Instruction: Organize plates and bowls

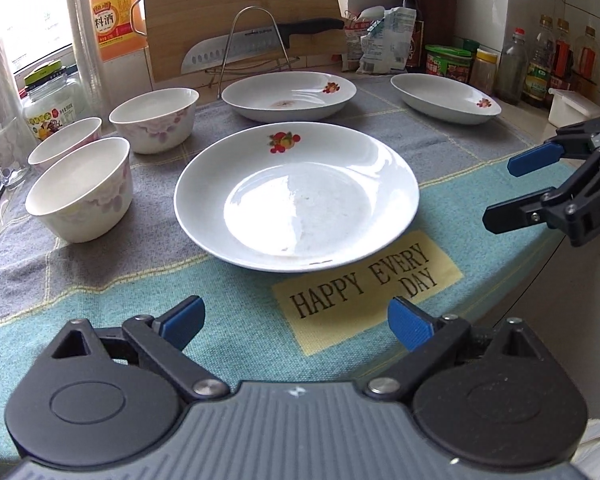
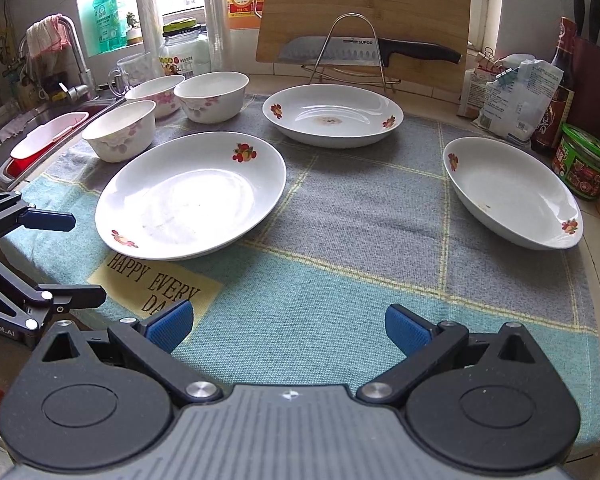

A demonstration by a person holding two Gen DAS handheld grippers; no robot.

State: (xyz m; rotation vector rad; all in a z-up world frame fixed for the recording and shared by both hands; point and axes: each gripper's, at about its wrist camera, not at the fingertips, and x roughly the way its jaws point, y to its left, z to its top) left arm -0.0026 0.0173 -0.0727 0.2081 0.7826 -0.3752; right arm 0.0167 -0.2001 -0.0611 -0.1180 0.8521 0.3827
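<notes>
Near plate (image 1: 296,196): it lies flat on the cloth (image 1: 228,320), right ahead of your left gripper (image 1: 296,322), with nothing stacked on it.
Far plate (image 1: 289,94): it sits behind the near one, in front of the knife rack (image 1: 256,42).
Right plate (image 2: 512,190): it sits at the cloth's right edge, well apart from the other two.
Bowls (image 1: 80,190): three stand upright in a cluster left of the plates, none nested.
Left gripper: its jaws are spread wide and empty, low over the cloth, short of the near plate's rim.
Right gripper (image 2: 288,330): its jaws are likewise released, holding nothing, over bare cloth between the near and right plates.
Step in hand, as a judgement: you are likely approaching the near plate to start a stack.
How to do it well: take the rim edge-on, one pad under the lip and one above, bite firmly because glazed china is slippery, lift level, and steer clear of the bowls.
Cloth label (image 1: 366,280): "HAPPY EVERY DAY".
Knife (image 2: 364,52): the blade reads "SUPOR".
Orange jug (image 1: 114,12): it carries the characters "料酒".
Left gripper body, seen from the right wrist: "nRobot.AI", cut off.
Other jars and bottles: their print is too small to read.
</notes>
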